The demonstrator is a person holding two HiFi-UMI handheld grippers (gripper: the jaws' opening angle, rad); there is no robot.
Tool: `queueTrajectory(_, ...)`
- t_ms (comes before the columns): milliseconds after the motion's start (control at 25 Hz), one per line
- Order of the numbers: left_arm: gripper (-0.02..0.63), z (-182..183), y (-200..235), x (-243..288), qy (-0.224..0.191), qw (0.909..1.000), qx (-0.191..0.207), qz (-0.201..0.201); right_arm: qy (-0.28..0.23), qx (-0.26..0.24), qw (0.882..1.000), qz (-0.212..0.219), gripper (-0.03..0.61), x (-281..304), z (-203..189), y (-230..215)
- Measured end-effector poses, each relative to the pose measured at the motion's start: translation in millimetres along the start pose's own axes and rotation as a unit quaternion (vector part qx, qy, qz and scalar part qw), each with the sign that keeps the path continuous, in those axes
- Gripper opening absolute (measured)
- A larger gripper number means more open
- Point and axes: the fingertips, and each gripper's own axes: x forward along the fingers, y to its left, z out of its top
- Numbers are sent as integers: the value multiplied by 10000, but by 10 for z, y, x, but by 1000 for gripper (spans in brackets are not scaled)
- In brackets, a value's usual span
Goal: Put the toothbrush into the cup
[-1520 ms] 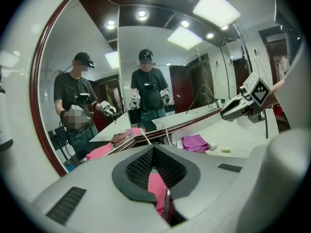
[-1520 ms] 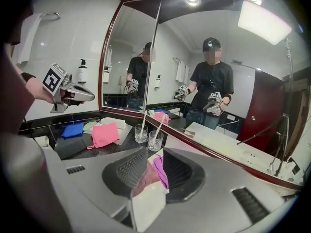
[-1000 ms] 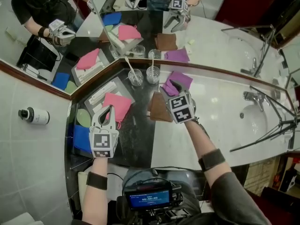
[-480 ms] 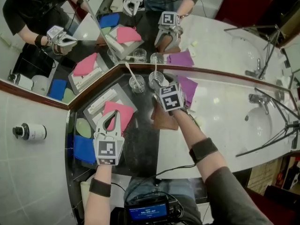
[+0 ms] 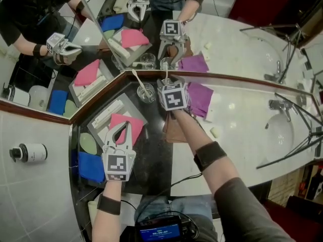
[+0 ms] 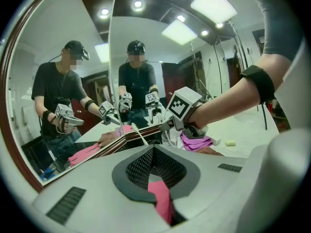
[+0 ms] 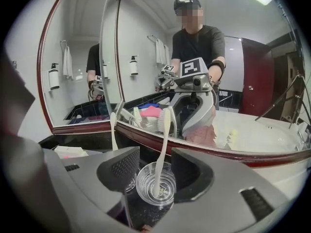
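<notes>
Glass cup (image 7: pixel 156 187), at lower centre of the right gripper view, is found with the white toothbrush (image 7: pixel 163 135) standing upright in it. The right gripper (image 7: pixel 156 171) is held with jaws apart either side of the cup, clamping nothing. The left gripper (image 6: pixel 154 165) is closed empty, over a pink cloth (image 6: pixel 163 199). Placement is judged complete; only withdrawal is left.

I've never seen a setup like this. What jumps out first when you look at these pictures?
The corner mirrors multiply everything along the dark counter. Most striking are the right tongs, open around a clear glass cup with a white toothbrush standing in it, close to the mirror. At the lower left of the head view, the left tongs hang shut above a bright pink cloth.
</notes>
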Motion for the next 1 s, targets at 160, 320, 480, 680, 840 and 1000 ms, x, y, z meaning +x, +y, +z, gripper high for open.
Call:
queueTrajectory(160, 3, -44, 38, -3, 20, 10000, -25, 5, 43, 78, 9999, -91, 177, 83, 5, -51)
queueTrajectory(320, 3, -80, 88, 1, 28, 10000, -41, 22, 26, 61, 9997, -249, 43, 103, 47, -119)
queueTrajectory(480, 3, -116, 105, 19, 68, 10000, -51, 24, -19, 76, 9998, -160, 37, 106, 77, -109)
queueTrajectory(680, 3, -124, 62, 23, 83, 9999, -70, -1, -107, 126, 9998, -111, 35, 39, 137, -141)
queueTrajectory(840, 3, -96, 31, 21, 72, 9999, -78, -12, -89, 322, 9994, -61, 35, -14, 126, -215)
queueTrajectory(1000, 3, -25, -16, 1, 50, 10000, -31, -18, -239, 507, 9984, -1, 35, -196, 227, -237)
